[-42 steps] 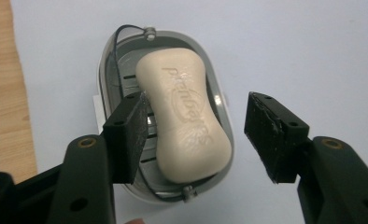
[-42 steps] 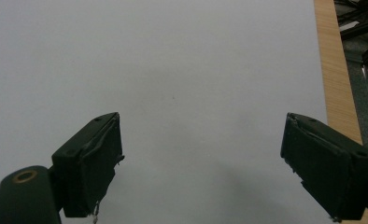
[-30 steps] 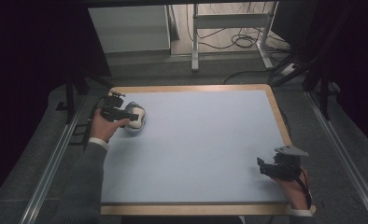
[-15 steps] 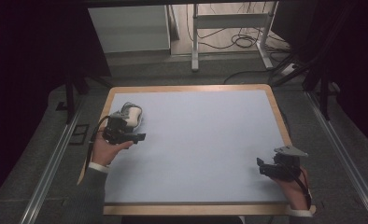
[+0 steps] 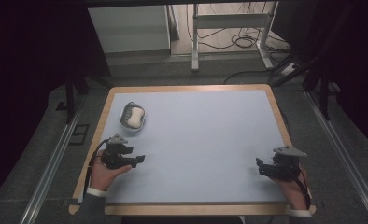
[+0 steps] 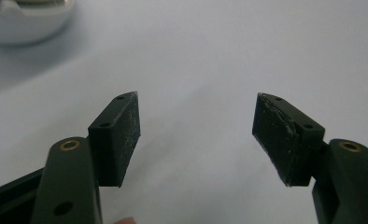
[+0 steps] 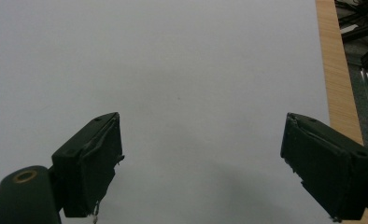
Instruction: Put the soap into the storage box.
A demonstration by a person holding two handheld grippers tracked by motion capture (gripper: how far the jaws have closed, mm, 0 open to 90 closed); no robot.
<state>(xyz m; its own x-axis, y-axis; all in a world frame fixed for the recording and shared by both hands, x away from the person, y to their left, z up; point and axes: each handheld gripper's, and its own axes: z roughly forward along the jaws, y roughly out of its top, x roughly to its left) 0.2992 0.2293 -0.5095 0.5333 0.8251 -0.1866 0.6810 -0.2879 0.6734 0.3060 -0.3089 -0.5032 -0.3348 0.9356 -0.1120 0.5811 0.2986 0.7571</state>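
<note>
A small white bowl (image 5: pixel 132 117) with a pale rounded lump in it rests on the light blue mat (image 5: pixel 201 135) at the far left; its rim also shows in the left gripper view (image 6: pixel 28 21). My left gripper (image 5: pixel 139 159) sits near the mat's front left, well clear of the bowl; its jaws have just been opening and stand open with nothing between them (image 6: pixel 196 128). My right gripper (image 5: pixel 259 166) rests near the front right corner, open and empty (image 7: pixel 201 163).
A wooden border (image 5: pixel 191 87) frames the mat. Behind the table stand a white cabinet (image 5: pixel 126 25) and a metal stand's legs (image 5: pixel 229 23) with cables on the floor. Metal rails (image 5: pixel 51 163) run along both sides.
My left gripper let go of the bowl at the far left and drew back toward the front edge, its jaws wider. The bowl stays put. The right gripper has not moved.
</note>
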